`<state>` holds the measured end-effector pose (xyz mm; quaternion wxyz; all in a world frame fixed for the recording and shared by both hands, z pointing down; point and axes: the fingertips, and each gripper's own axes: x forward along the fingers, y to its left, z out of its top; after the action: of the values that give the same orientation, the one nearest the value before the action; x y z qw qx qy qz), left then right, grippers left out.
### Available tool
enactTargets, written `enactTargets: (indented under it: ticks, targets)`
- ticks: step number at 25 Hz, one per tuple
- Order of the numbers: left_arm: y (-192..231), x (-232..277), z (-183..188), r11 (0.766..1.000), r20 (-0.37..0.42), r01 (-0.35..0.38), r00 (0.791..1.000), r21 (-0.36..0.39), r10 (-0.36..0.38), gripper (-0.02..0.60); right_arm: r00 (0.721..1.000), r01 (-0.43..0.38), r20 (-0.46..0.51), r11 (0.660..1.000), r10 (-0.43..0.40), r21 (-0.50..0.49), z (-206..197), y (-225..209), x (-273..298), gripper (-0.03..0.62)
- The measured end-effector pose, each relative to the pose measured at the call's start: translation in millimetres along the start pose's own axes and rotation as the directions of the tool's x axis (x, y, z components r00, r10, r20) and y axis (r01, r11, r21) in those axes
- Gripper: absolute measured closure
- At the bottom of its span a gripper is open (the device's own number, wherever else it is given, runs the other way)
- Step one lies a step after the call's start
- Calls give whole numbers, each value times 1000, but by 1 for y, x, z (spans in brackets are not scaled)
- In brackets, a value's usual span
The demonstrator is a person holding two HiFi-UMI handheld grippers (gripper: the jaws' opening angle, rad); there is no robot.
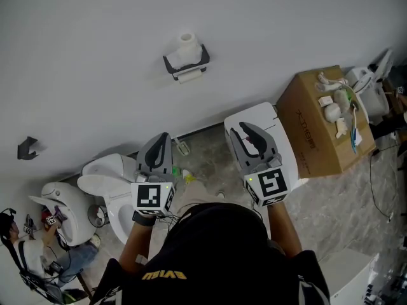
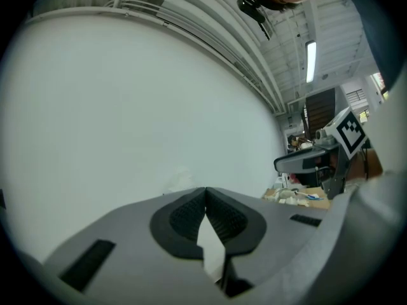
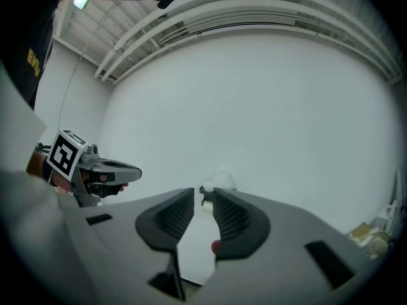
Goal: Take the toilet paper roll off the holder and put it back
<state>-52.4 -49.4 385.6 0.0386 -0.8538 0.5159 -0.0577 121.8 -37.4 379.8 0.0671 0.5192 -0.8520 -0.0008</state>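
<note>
A white toilet paper roll sits on a dark holder fixed to the white wall, a loose end hanging below it. Both grippers are held well short of it, pointing at the wall. My left gripper is shut with nothing in it; its pads meet at the tips in the left gripper view. My right gripper has its jaws a narrow gap apart and empty. In the right gripper view the roll and holder show far off, just past the fingertips.
A cardboard box with small white items on top stands at the right, cables on the floor beside it. A white cabinet lies under my right gripper. White toilets stand at the lower left, where a person crouches.
</note>
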Motion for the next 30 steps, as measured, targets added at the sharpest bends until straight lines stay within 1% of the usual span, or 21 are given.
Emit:
enactTargets:
  ticks: [4,6,9,15,30]
  targets:
    - [-3,0,0,1000,0,3,1000,2,-3,571,1000,6,-16,1000,-6,-7,-1,-2,-3,543]
    - [-4,1,1,1000,0,5,1000,2,-5,571,1000,12,-9,1000,-12,-6,-2,-4,-4,572]
    - [-3,1,1,1000,0,7,1000,3,-7,571,1000,14,0,1000,-14,-6,-1,-4,-3,597]
    - [-3,-2,0,1000,-3,-3,1000,3,3,571,1000,-17,-7,1000,17,-10,-3,1,-3,599]
    - [-6,2,-3,1000,-8,5,1000,2,-5,571,999,-39,-37,999,38,-15,-9,3,-4,600]
